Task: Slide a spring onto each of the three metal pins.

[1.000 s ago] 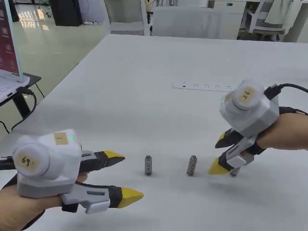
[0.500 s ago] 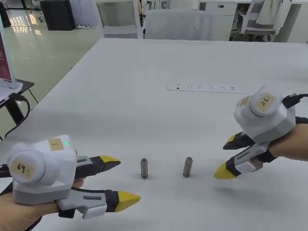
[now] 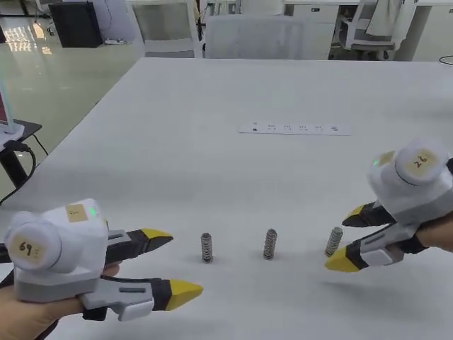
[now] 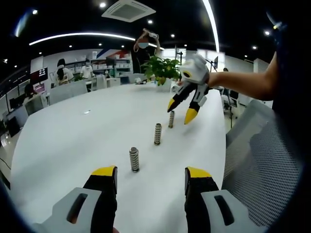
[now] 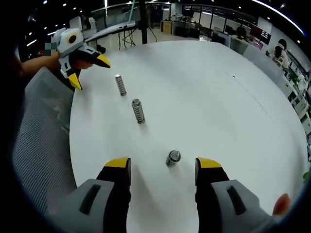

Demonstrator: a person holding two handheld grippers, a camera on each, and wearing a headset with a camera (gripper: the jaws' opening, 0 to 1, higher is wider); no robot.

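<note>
right gripper [image 4: 181, 109] has drawn back toward the right edge of the table [image 3: 212, 142] since a second ago, when its yellow tips sat low over the rightmost spot in the row. right spring [image 3: 334, 241] now stands uncovered and upright, just left of those tips and free of them. left spring [image 3: 207, 247] and middle spring [image 3: 270, 244] are where they were, allowing for the camera's shift.

that leaves three coils standing in a line across the near part of the table. each looks seated on its pin, though the pins themselves are hidden inside the coils. by that reading the task looks done, or as good as done.

right gripper's tongs are apart with nothing between them. in its own view the right spring stands just ahead of the gap, seen from above. the hand holds the tool low, tips aimed left and slightly down.

left gripper [image 3: 175, 262] hovers at the near left, well apart from the left spring. its tongs are also apart and empty, pointing right along the row. a power strip [image 3: 294, 129] lies farther back on the table.
</note>
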